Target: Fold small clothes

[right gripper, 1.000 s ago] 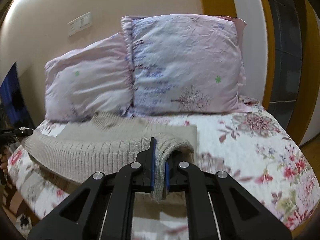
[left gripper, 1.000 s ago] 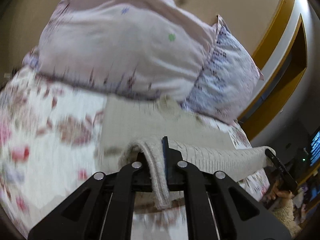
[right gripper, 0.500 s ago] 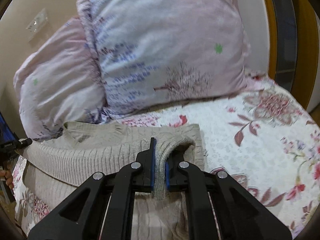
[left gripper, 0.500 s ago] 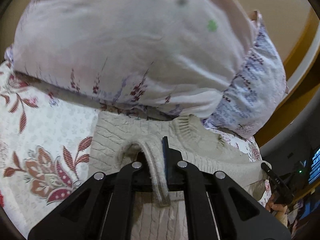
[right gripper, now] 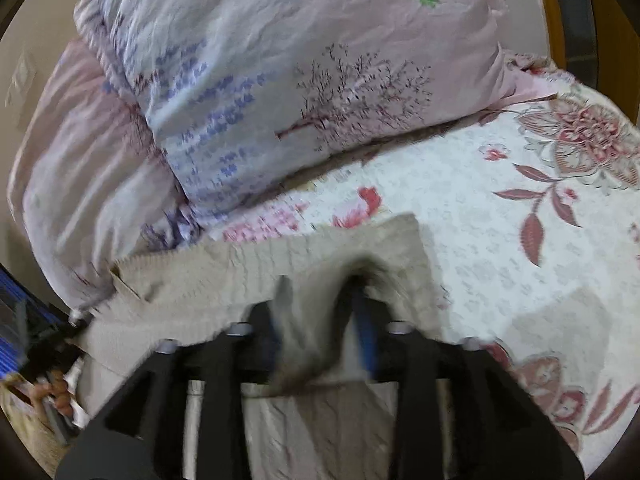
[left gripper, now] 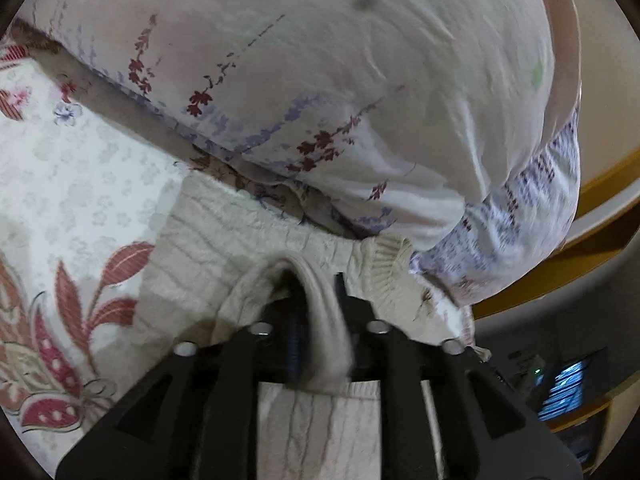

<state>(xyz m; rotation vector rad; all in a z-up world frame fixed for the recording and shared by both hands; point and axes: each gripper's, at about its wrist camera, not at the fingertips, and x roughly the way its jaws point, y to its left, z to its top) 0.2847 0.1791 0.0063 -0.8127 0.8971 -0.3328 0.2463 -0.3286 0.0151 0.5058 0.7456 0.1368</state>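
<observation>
A beige cable-knit sweater (left gripper: 208,256) lies on the floral bedspread, its top edge close to the pillows. It also shows in the right wrist view (right gripper: 224,280). My left gripper (left gripper: 316,304) has its jaws parted, and the folded sweater hem hangs loosely between them. My right gripper (right gripper: 320,304) also stands with jaws apart, the other end of the hem draped between its fingers. Both grippers are low over the sweater, with the hem folded up near the collar (left gripper: 388,264).
Two pink and lilac pillows (left gripper: 320,80) (right gripper: 304,80) stand directly ahead against the wall. The floral bedspread (right gripper: 520,200) extends to the right; its left part shows in the left wrist view (left gripper: 80,200). The bed's edge and dark furniture are at the side (left gripper: 560,380).
Both grippers have carried the sweater hem forward toward the pillows and down onto the sweater. Their jaws, shut on the hem earlier, have now spread apart.
</observation>
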